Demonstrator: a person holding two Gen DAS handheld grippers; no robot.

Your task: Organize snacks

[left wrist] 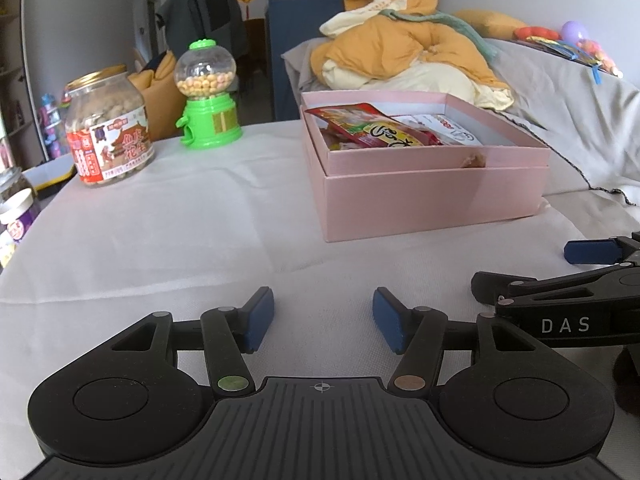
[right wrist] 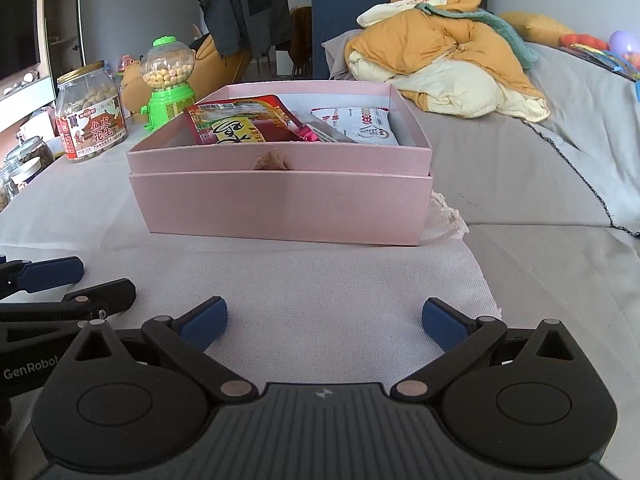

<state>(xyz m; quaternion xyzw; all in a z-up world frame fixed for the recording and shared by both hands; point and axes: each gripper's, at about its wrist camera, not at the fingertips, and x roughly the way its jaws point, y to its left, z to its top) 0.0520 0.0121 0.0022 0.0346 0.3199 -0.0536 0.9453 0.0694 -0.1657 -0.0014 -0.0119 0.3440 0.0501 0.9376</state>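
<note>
Left gripper [left wrist: 323, 322]: jaws apart, empty. Right gripper [right wrist: 324, 322]: jaws wide apart, empty. Pink box [right wrist: 280, 204] holding snack packets [right wrist: 240, 124]: ahead of both. Peanut jar [left wrist: 108, 128], candy dispenser [left wrist: 208, 96]: ahead-left.

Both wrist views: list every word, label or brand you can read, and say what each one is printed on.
"DAS": white letters on the right gripper body, left wrist view.
"GenRobot", cut off at the frame edge: on the left gripper body, right wrist view.
"鱼皮花生": label of the peanut jar.
Red snack pouch in the pink box: large yellow-panel characters, too distorted to read.
White packet: print too small.
</note>
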